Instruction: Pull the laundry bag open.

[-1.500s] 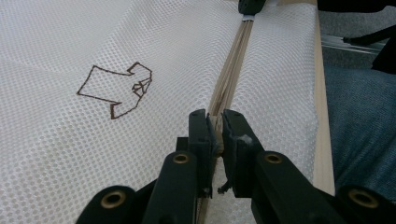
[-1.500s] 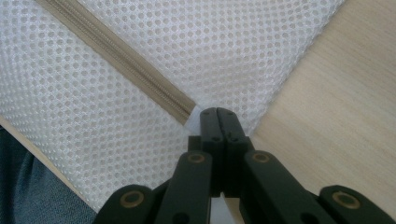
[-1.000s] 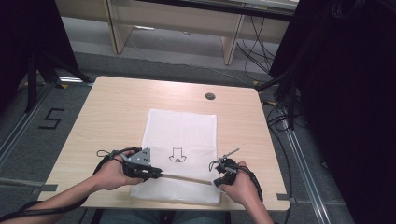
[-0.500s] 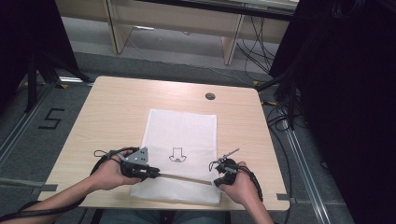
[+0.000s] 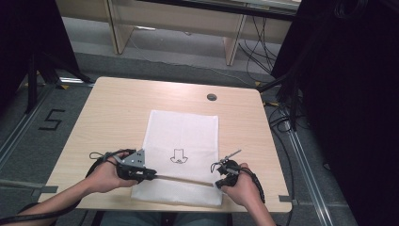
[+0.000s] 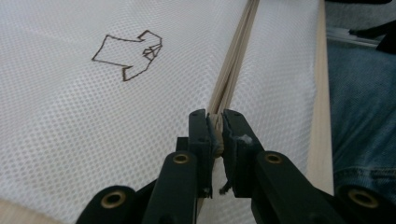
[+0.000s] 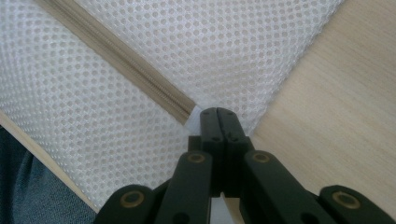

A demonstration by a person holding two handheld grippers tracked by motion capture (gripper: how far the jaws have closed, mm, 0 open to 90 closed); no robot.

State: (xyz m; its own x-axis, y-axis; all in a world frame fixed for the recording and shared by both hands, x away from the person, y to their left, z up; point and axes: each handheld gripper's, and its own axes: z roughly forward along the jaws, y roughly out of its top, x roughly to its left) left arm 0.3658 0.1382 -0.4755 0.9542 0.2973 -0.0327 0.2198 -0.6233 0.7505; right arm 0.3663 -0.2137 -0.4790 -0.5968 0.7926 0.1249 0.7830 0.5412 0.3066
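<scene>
Nothing has moved since before: zipper pull (image 6: 215, 135) is pinched by left gripper (image 6: 215, 133), bag (image 5: 181, 136) edge by right gripper (image 7: 217, 116); mesh could bunch and jam.

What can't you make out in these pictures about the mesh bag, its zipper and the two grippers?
- Zipper pull: in the left gripper view, the left gripper covers whatever it pinches on the zipper.
- Bag corner: in the right gripper view, the right gripper hides the edge of the mesh bag it clamps.
- Arrow drawing: in the high view, its inner marks are too small to read.
</scene>
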